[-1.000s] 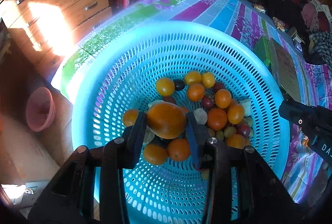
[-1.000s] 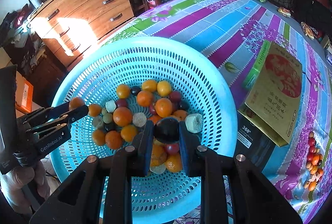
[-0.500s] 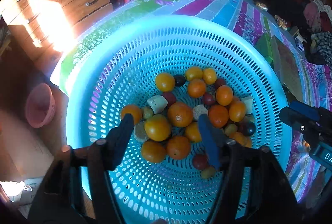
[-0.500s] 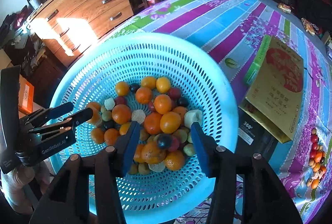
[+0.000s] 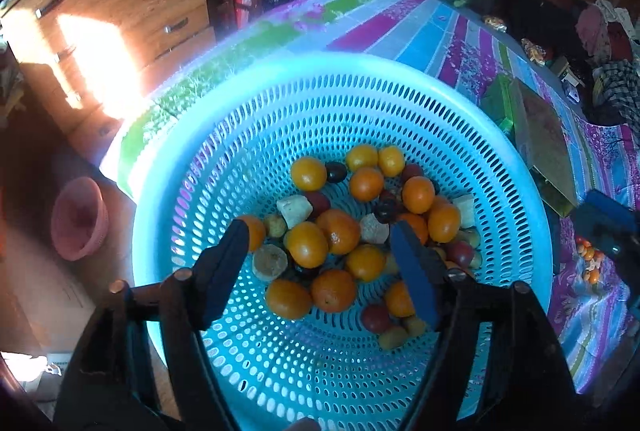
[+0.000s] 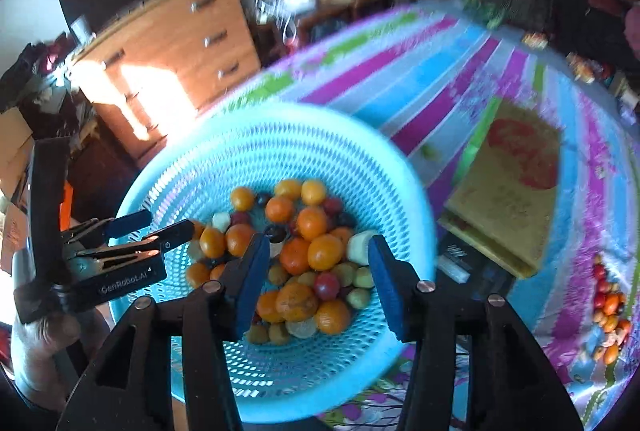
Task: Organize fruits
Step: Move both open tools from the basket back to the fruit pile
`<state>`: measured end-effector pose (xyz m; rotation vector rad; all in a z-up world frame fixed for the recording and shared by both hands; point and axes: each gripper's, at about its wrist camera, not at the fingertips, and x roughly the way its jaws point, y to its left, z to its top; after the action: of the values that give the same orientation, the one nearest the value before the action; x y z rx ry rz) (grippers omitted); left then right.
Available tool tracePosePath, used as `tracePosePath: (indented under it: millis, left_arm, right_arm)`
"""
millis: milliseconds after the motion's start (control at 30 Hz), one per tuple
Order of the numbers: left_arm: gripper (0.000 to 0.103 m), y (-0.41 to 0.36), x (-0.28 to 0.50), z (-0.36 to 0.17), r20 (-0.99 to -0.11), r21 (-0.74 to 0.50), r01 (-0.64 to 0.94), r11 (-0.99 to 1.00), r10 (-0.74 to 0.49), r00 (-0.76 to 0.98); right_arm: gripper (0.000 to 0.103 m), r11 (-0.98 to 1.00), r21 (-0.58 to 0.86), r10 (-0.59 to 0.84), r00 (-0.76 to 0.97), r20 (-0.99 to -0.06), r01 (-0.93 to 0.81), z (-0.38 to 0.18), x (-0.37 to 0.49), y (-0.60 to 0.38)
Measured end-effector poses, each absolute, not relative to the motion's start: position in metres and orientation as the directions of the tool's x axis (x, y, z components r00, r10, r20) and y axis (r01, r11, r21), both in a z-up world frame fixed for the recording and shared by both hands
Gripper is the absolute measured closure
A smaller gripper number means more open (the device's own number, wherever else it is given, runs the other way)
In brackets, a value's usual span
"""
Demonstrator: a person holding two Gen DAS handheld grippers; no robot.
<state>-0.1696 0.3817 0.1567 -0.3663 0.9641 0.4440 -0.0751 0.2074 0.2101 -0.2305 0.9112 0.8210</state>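
Left wrist view shows what has just changed: the large orange I was pinching a second ago now lies loose in the pile of fruits [image 5: 348, 231] at the bottom of the blue basket [image 5: 224, 135], and my left claw [image 5: 320, 251] is spreading its jaws above it with nothing between the pads. My right claw [image 6: 316, 271] has done the same with its dark plum, which has dropped back into the basket; those jaws are also opening, empty, a little higher over the pile. I judge that two more pieces are now sorted into the basket, which sits on the striped worktop [image 6: 440, 79]. Right of the basket, a small heap of loose fruit [image 6: 608, 311] waits on the cloth.
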Motion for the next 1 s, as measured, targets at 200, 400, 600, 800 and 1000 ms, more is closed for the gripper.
tracePosePath:
  millis: [200,400,600,800,1000]
  left_arm:
    - [0.016,0.363,-0.179,0.197,-0.706,-0.082,-0.523,0.848,0.321,0.632]
    - [0.0,0.327,-0.195,0.237,-0.443,-0.029,-0.551,0.834,0.483,0.755]
    - [0.0,0.308,-0.194,0.239,-0.41,-0.121,-0.495,0.86,0.411,0.814]
    - [0.0,0.27,-0.182,0.239,-0.412,-0.077,-0.393,0.917,0.329,0.85]
    - [0.0,0.224,-0.167,0.231,-0.445,-0.087,-0.256,0.963,0.192,0.875]
  right_arm:
    - [0.038,0.753,0.039,0.498,0.53,-0.686,-0.657,0.22,-0.103,0.148]
    - [0.038,0.799,-0.036,0.442,0.627,-0.642,-0.6,0.208,-0.133,0.092]
    - [0.018,0.83,-0.094,0.417,0.724,-0.549,-0.549,0.205,-0.167,0.043]
    - [0.01,0.856,-0.115,0.391,0.777,-0.492,-0.504,0.196,-0.192,-0.004]
    - [0.008,0.887,-0.039,0.349,0.723,-0.597,-0.46,0.165,-0.191,-0.047]
